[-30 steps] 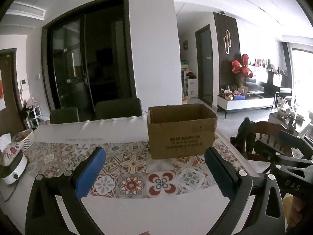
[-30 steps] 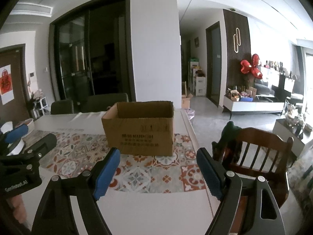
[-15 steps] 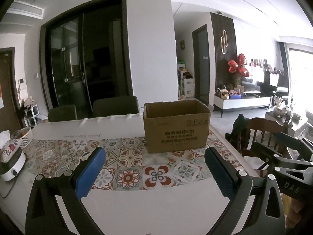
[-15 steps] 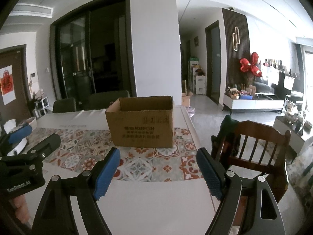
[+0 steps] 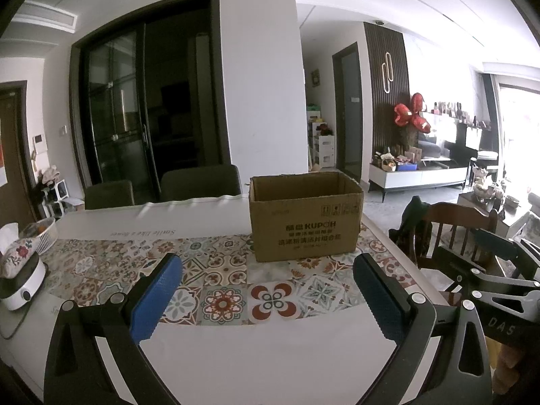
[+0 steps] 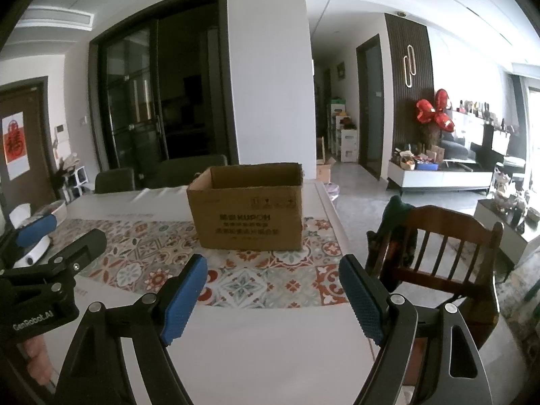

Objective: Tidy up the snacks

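Note:
An open brown cardboard box [image 5: 305, 217] stands on the patterned table runner [image 5: 219, 280], toward the table's right side; it also shows in the right wrist view [image 6: 248, 214]. Its inside is hidden from here. No snacks are in view. My left gripper [image 5: 268, 298] is open and empty, held above the near part of the table, well short of the box. My right gripper [image 6: 273, 298] is open and empty, beside the left one, also short of the box. Each gripper shows at the edge of the other's view.
A white appliance [image 5: 18, 283] with a floral tissue pouch and a white basket [image 5: 44, 233] sit at the table's left end. A wooden chair [image 6: 445, 253] stands at the table's right edge. Dark chairs [image 5: 199, 182] stand behind the table.
Both grippers have drawn back and risen a little, so the box looks smaller and farther. Both stay open and empty.

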Demonstrator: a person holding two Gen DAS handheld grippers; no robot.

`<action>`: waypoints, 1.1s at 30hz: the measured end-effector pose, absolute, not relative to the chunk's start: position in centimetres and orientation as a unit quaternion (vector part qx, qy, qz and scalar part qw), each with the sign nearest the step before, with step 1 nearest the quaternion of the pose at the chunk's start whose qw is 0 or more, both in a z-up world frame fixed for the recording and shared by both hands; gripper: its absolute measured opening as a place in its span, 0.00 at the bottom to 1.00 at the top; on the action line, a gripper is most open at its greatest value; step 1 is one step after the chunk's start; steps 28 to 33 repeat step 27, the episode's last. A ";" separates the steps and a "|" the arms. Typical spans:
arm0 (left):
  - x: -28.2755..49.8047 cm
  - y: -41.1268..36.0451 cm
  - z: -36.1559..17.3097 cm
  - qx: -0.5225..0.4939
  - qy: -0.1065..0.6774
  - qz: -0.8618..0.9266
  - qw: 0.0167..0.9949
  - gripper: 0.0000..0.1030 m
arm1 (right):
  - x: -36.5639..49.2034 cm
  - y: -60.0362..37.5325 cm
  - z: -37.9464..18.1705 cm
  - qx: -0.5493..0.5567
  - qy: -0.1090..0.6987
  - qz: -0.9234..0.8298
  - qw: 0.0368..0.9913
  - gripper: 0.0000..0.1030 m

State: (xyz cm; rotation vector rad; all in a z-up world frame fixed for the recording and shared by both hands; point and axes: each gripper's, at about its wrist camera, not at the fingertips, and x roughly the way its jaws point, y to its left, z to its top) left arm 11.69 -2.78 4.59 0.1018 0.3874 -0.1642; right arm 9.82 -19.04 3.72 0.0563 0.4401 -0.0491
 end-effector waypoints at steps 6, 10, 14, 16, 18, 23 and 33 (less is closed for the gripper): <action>11.7 -2.8 4.6 0.050 0.193 -0.081 0.977 1.00 | 9.9 -19.1 3.7 0.028 0.218 -0.024 0.975 0.78; 11.7 -2.8 4.6 0.050 0.193 -0.081 0.977 1.00 | 9.8 -18.9 3.6 0.028 0.219 -0.022 0.975 0.78; 11.6 -2.7 4.5 0.050 0.194 -0.080 0.976 1.00 | 9.8 -19.0 3.7 0.028 0.220 -0.023 0.975 0.78; 11.5 -2.6 4.3 0.049 0.196 -0.080 0.976 1.00 | 9.7 -18.9 3.7 0.029 0.220 -0.023 0.975 0.78; 11.3 -2.5 4.3 0.049 0.197 -0.079 0.976 1.00 | 9.8 -18.9 3.7 0.028 0.220 -0.023 0.975 0.78; 11.1 -2.5 4.2 0.050 0.195 -0.076 0.977 1.00 | 9.8 -19.0 3.7 0.029 0.220 -0.023 0.975 0.78; 11.2 -2.5 4.2 0.050 0.196 -0.076 0.976 1.00 | 9.7 -18.9 3.7 0.029 0.220 -0.022 0.975 0.78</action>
